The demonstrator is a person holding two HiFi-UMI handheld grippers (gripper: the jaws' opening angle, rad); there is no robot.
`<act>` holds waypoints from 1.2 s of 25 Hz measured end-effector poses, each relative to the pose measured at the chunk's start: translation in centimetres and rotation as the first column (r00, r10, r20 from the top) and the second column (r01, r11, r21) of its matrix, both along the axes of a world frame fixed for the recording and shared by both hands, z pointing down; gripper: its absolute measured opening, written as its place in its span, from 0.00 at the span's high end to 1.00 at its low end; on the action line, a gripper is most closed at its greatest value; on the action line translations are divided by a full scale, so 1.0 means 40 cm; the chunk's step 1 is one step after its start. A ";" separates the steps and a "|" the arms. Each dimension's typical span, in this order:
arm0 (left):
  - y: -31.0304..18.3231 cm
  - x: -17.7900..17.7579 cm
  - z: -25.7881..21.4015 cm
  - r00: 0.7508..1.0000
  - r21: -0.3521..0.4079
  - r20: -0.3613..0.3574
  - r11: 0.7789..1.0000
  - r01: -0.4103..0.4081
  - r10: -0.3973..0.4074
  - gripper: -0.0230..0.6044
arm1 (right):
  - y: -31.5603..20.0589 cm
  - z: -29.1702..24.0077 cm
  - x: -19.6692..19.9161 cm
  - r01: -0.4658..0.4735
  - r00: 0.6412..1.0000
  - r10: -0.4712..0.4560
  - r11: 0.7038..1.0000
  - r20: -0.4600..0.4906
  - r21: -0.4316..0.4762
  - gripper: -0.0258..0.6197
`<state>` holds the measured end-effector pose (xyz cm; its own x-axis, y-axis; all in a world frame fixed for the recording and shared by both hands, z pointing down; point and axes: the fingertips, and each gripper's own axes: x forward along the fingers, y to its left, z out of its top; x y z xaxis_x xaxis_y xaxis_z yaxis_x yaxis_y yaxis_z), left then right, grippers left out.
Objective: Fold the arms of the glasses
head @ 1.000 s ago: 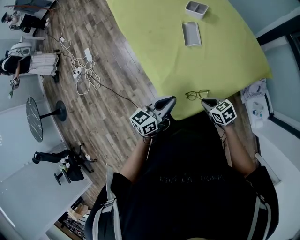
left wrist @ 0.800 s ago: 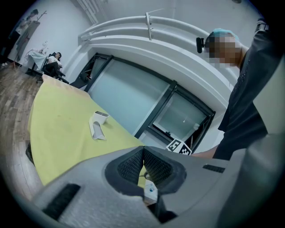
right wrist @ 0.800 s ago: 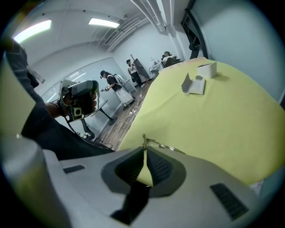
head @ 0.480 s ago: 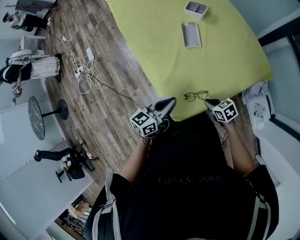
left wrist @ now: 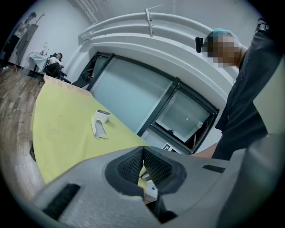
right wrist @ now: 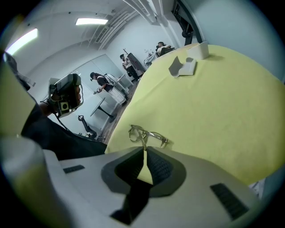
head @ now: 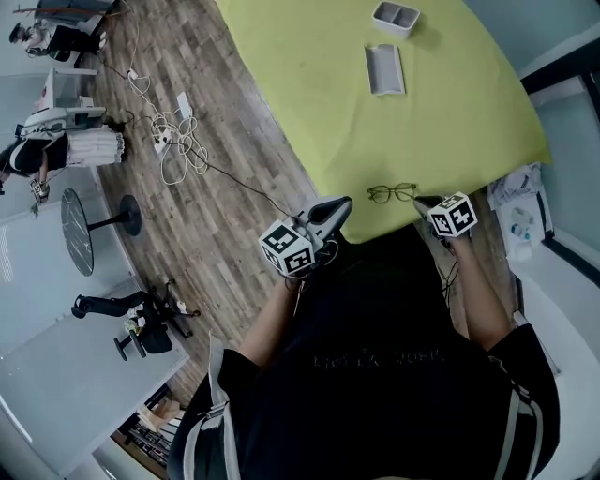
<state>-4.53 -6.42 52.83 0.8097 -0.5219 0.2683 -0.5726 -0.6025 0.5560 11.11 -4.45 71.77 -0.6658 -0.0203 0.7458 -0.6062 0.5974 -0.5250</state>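
The thin-framed glasses (head: 392, 193) lie on the yellow-green covered desk (head: 319, 94), close to its near edge and in front of the person's dark-clad body. Their lenses stand up and their arms are unfolded. The right gripper (head: 420, 201) is at the right end of the glasses. In the right gripper view its jaws are pinched together on the tip of one thin arm, which runs from the frame (right wrist: 147, 133) down into the jaw tips (right wrist: 144, 149). The left gripper (head: 339, 206) is just left of the glasses and apart from them, over the desk's edge. Its jaws are pressed together with nothing between them (left wrist: 143, 149). Far across the desk lie a flat grey case (head: 382, 68) and a small grey-white tray (head: 394, 17).
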 end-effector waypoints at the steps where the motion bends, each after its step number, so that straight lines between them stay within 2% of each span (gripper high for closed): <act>1: -0.002 -0.004 -0.001 1.000 0.000 0.001 1.000 0.004 -0.004 0.93 | -0.002 0.002 -0.002 0.003 1.000 -0.003 1.000 0.000 -0.002 0.90; 11: 0.007 -0.015 0.005 1.000 -0.013 0.018 1.000 0.021 -0.020 0.93 | -0.013 0.055 0.010 0.010 1.000 -0.011 1.000 -0.023 -0.026 0.90; 17: 0.016 -0.023 0.006 1.000 -0.018 0.021 1.000 0.021 -0.021 0.93 | -0.009 0.092 0.007 0.005 0.999 -0.009 0.997 -0.047 -0.071 0.90; 30: 0.022 -0.028 0.008 0.999 -0.016 0.020 0.999 0.030 -0.029 0.93 | -0.014 0.122 -0.001 -0.008 0.998 0.001 0.996 -0.066 -0.094 0.90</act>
<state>-5.66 -5.55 53.17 0.7884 -0.5408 0.2933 -0.6012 -0.5759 0.5541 11.07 -5.02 76.66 -0.6151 0.0490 0.7870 -0.6440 0.5446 -0.5373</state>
